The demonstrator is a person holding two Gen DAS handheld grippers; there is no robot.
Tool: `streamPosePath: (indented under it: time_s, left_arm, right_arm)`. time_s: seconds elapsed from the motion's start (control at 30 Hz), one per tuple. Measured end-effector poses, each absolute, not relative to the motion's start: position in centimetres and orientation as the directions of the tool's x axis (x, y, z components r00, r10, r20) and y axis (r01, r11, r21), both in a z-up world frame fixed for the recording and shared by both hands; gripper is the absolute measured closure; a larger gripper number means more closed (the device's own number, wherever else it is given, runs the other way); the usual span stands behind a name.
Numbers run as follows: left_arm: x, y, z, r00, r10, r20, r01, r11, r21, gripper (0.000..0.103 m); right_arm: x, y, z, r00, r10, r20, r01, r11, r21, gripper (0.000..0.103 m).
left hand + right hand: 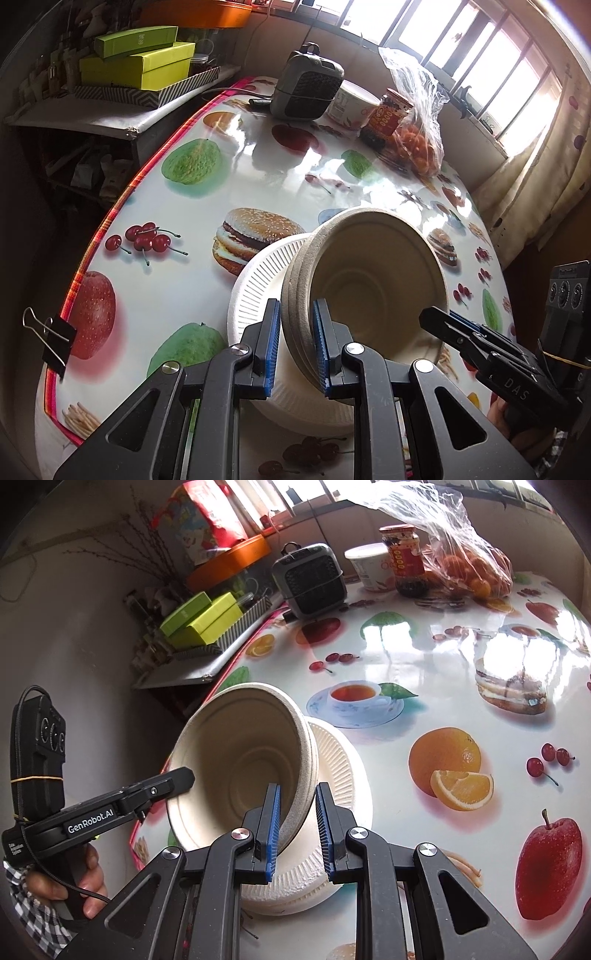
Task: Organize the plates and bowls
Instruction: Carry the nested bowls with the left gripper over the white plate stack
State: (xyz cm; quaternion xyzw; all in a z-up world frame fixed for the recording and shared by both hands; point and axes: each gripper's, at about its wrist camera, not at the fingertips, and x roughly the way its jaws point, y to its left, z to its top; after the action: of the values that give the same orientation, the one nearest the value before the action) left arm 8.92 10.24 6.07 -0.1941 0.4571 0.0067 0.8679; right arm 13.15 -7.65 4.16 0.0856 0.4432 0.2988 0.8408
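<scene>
A stack of beige paper bowls (369, 280) is tilted on its side above a stack of white ribbed paper plates (255, 291) on the fruit-print table. My left gripper (295, 347) is shut on the bowls' left rim, one pad inside and one outside. My right gripper (297, 827) straddles the opposite rim of the bowls (240, 760), jaws slightly apart around it; its fingers (443, 325) show at the right of the left wrist view. The plates (332, 760) lie under the bowls.
At the table's far end stand a small grey heater (306, 88), a white tub (354, 103), a red-labelled jar (384, 118) and a plastic bag of oranges (417, 144). A shelf with green boxes (140, 62) is left of the table. A binder clip (51, 339) grips the table edge.
</scene>
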Motion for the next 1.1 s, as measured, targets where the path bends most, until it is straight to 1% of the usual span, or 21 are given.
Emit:
streamPosePath:
  time_s: [1.0, 1.1]
  left_arm:
    - [9.42, 10.59, 5.54, 0.573, -0.198, -0.795, -0.192, 0.911, -0.366, 0.084]
    - [9.46, 10.61, 5.56, 0.574, -0.207, -0.792, -0.188, 0.908, -0.373, 0.084]
  right_arm:
    - [13.64, -7.6, 3.71, 0.417, 0.57, -0.708, -0.403, 0.814, 0.419, 0.082]
    - [13.68, -7.61, 3.72, 0.416, 0.574, -0.705, -0.404, 0.812, 0.422, 0.078]
